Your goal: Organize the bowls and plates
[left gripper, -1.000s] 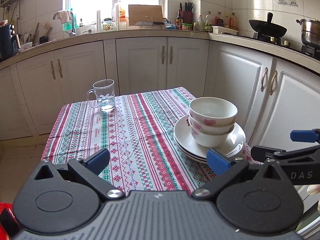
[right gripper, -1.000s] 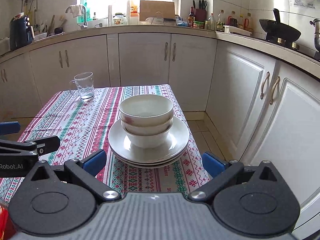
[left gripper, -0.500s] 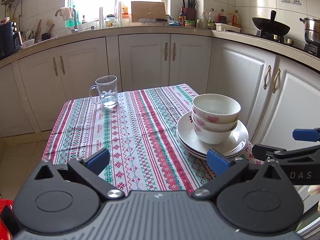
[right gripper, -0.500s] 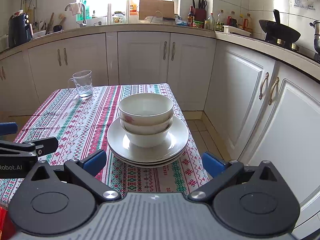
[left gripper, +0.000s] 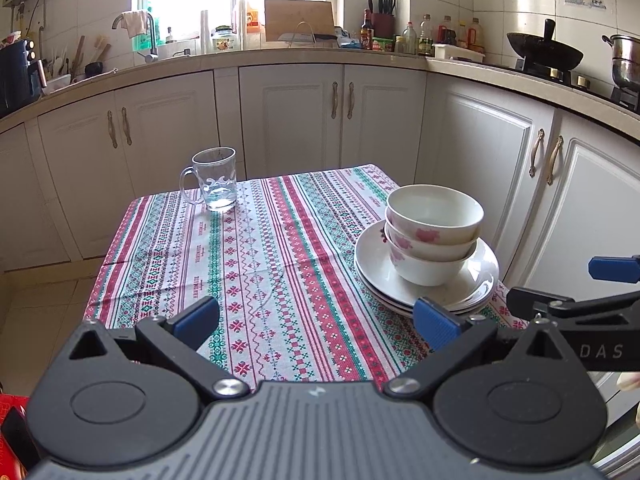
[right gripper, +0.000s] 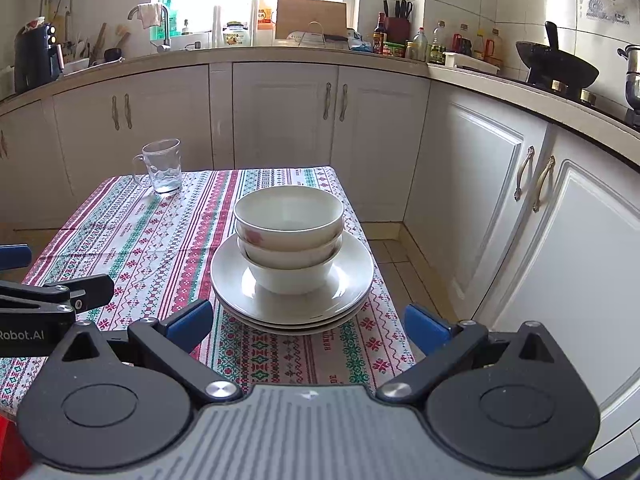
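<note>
Three white bowls [left gripper: 434, 232] with pink flowers are nested on a stack of white plates [left gripper: 376, 272] at the table's right edge. The right wrist view shows the same bowls [right gripper: 289, 236] and plates [right gripper: 352, 280] straight ahead. My left gripper [left gripper: 316, 322] is open and empty, above the near table edge, left of the stack. My right gripper [right gripper: 308, 326] is open and empty, just short of the plates, and it also shows in the left wrist view [left gripper: 576, 288].
A glass mug [left gripper: 214, 180] stands at the table's far left. The table has a striped patterned cloth [left gripper: 260, 260]. White cabinets [left gripper: 472, 160] run behind and to the right, with a narrow floor gap. The left gripper shows in the right wrist view [right gripper: 52, 280].
Both grippers have drawn back slightly and risen; the stack looks a little farther and lower. Nothing was grasped or moved.
</note>
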`<state>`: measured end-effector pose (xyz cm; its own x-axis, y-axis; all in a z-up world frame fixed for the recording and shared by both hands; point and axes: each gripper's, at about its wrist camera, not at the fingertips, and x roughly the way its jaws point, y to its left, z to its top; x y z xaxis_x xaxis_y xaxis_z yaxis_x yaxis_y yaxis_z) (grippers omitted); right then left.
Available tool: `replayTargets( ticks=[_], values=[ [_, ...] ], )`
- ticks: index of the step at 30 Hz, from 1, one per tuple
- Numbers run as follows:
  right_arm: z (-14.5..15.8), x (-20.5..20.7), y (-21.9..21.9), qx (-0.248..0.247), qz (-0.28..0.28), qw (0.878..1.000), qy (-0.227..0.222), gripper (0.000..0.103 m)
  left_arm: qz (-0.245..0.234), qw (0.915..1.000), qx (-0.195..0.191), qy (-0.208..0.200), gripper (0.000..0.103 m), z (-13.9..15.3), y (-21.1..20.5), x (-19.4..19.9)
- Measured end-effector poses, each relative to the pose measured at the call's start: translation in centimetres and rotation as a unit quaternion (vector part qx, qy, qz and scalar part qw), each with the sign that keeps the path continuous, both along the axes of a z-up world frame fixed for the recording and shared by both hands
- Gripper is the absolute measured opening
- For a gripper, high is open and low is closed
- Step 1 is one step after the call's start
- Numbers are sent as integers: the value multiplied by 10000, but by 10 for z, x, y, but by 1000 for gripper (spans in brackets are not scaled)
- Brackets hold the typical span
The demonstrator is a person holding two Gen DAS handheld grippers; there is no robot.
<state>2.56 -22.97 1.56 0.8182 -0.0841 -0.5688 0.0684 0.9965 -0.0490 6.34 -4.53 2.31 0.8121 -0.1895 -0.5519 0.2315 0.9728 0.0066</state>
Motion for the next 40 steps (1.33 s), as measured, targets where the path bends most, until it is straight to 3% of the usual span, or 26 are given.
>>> replayTargets(
  ticks=[40],
  values=[
    [1,-1,0,-50,-38,10000,-3,103,7,10000,4,7,102,-2,-1,1]
  ],
)
